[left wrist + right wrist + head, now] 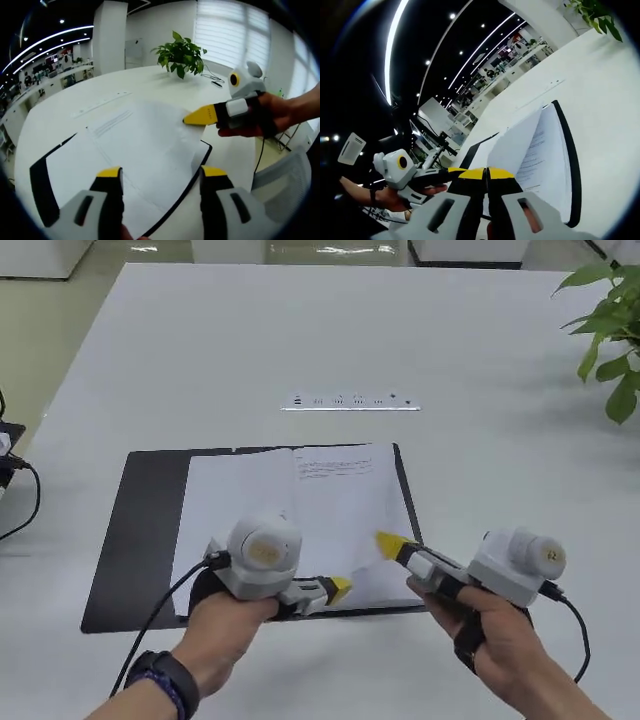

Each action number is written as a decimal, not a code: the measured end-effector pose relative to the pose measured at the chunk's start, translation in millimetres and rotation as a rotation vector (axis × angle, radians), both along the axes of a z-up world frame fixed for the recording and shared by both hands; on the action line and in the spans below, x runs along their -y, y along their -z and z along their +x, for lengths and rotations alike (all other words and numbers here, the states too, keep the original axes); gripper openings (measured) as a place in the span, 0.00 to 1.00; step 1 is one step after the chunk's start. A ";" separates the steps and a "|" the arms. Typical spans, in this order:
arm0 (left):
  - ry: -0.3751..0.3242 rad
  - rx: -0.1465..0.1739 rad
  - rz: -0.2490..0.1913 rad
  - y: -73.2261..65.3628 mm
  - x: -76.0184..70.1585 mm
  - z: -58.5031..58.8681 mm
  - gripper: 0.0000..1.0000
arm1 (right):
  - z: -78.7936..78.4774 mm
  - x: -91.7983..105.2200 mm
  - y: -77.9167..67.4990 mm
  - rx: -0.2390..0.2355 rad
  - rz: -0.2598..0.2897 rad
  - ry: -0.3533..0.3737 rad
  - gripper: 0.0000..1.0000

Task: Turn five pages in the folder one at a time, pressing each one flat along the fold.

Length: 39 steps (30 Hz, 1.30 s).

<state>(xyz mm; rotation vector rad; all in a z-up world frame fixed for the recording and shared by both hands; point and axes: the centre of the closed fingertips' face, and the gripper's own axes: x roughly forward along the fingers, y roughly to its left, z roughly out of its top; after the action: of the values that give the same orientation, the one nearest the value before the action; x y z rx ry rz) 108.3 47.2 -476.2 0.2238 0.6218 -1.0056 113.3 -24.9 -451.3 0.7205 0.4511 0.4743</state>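
The folder (140, 540) has a black cover. Its page (340, 510) is white, with thin lines of dark print at 12 o'clock. The left tool (338, 589) and right tool (390, 543) are pale grey with yellow tips. The tabletop (300, 330) is white, and the plant (610, 330) at 2 o'clock is green.

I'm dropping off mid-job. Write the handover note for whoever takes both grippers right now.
Right gripper: shut on the outer edge of the right-hand page, with the edge lifted a little.
Left gripper: open, holding nothing, at the near edge of the folder.
The folder lies open on the table, with pages on both sides.
Done: this page is gripped. How many pages are already turned cannot be told.
Left: carry the page over, press it flat along the fold, and go on to five.
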 end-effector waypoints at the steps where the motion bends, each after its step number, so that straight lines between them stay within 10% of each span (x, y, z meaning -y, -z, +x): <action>1: -0.007 0.002 -0.001 -1.5 -3.9 1.0 0.62 | 0.3 -2.2 -1.6 0.002 0.003 -0.001 0.00; 39: -0.213 0.045 -0.024 -27.4 -152.1 14.6 0.68 | 19.6 -107.7 -33.0 0.038 0.052 -0.092 0.00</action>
<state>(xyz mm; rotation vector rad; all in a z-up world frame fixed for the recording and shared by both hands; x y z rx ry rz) 122.9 199.3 -448.8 0.1556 0.5793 -0.8004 132.8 82.8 -418.2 0.7421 0.4394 0.5873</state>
